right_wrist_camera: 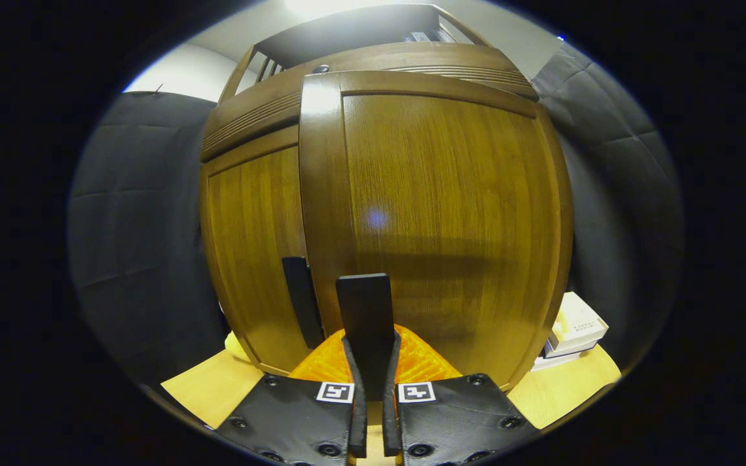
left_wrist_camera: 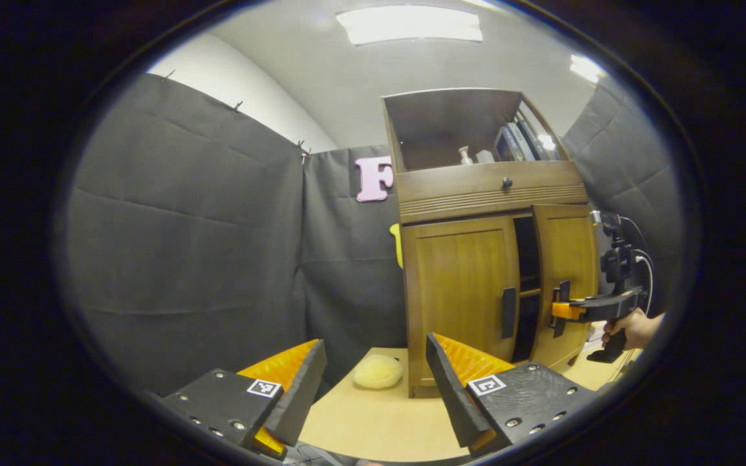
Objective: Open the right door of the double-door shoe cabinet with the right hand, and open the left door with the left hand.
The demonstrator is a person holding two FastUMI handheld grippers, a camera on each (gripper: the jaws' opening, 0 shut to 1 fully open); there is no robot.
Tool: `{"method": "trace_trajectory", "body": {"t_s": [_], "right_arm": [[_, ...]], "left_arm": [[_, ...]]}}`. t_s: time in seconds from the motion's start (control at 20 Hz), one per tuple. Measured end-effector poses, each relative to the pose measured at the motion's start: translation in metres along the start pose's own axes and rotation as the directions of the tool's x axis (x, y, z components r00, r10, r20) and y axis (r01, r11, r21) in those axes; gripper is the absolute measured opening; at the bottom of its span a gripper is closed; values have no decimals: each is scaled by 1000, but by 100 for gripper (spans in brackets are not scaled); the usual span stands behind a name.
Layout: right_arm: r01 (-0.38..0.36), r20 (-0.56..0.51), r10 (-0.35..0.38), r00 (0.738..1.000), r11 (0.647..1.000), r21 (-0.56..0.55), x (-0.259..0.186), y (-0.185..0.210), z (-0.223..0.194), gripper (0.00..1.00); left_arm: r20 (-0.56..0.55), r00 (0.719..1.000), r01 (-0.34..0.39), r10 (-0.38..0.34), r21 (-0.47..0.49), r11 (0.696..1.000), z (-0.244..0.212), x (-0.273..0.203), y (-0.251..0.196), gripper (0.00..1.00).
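Clamped in my right fingers [right_wrist_camera: 371,362], right door's handle [right_wrist_camera: 365,310] swings ajar; next, my open left fingers [left_wrist_camera: 373,382] take the left handle [left_wrist_camera: 508,312].

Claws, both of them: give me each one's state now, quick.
Left claw: open, holding nothing.
Right claw: closed on the right door handle.

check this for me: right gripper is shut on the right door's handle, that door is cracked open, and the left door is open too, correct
Not quite: the left door is closed, as the left gripper view shows. The rest holds: the right gripper is shut on the right door's handle, and the right door is ajar.
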State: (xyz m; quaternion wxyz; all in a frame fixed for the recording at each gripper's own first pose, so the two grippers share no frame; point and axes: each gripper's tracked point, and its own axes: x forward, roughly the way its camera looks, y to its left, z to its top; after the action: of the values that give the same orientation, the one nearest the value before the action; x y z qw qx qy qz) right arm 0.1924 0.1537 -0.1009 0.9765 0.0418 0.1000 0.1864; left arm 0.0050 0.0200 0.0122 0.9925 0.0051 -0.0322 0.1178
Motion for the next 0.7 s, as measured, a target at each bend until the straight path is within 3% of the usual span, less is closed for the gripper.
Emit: {"method": "trace_trajectory", "body": {"t_s": [0.7], "right_arm": [[32, -8, -32, 999, 999, 6, -81, -39, -6, 11]], "left_arm": [[34, 982, 187, -186, -16, 982, 6, -7, -13, 90]]}}
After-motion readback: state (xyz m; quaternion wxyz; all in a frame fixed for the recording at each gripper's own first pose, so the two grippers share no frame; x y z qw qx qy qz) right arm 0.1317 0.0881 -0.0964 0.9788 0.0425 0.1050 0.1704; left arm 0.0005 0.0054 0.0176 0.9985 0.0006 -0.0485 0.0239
